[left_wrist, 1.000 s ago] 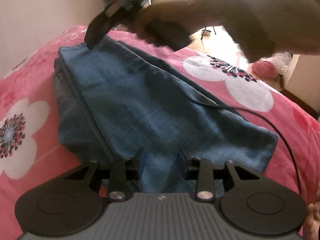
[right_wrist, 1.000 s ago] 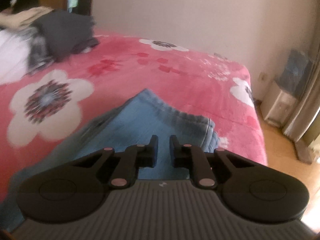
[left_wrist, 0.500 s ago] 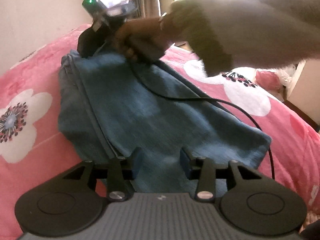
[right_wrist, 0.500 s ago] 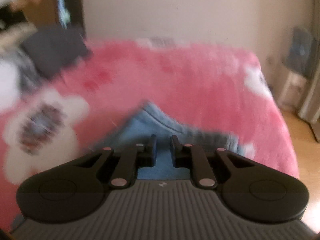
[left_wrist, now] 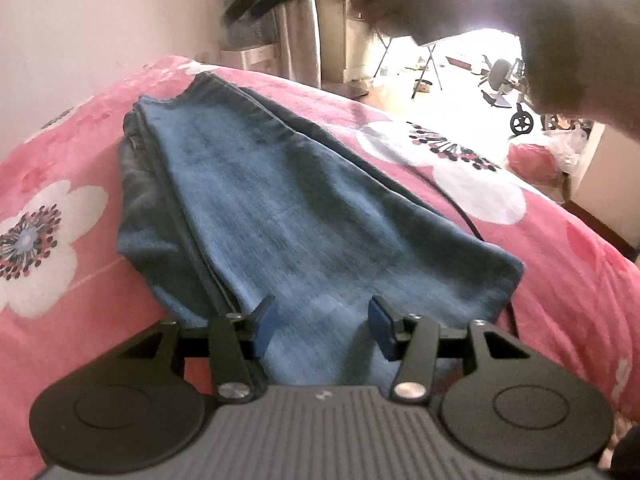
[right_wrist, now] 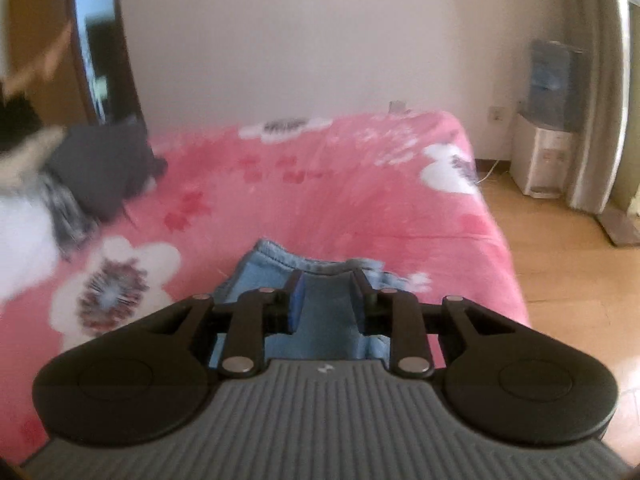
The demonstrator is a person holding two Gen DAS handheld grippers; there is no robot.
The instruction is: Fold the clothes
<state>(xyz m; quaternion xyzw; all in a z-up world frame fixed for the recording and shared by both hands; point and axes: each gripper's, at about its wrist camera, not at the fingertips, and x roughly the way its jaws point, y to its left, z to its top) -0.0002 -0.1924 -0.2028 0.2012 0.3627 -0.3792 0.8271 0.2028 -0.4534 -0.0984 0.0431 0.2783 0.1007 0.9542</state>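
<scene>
A folded pair of blue denim jeans (left_wrist: 304,216) lies flat on a pink fleece blanket with white flowers (left_wrist: 48,240) (it covers a bed). The left gripper (left_wrist: 322,322) sits over the near edge, jaws spread apart, holding nothing. The right gripper (right_wrist: 326,300) is over the far end of the denim, jaws likewise apart. A thin black cable (left_wrist: 456,208) trails beside the jeans.

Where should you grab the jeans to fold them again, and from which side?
Probably the near end of the jeans, coming in low from the front with the left hand-held gripper. That edge lies flat on the pink blanket, right before its open jaws, and the denim runs lengthwise away, so it could lift towards the far end.
</scene>
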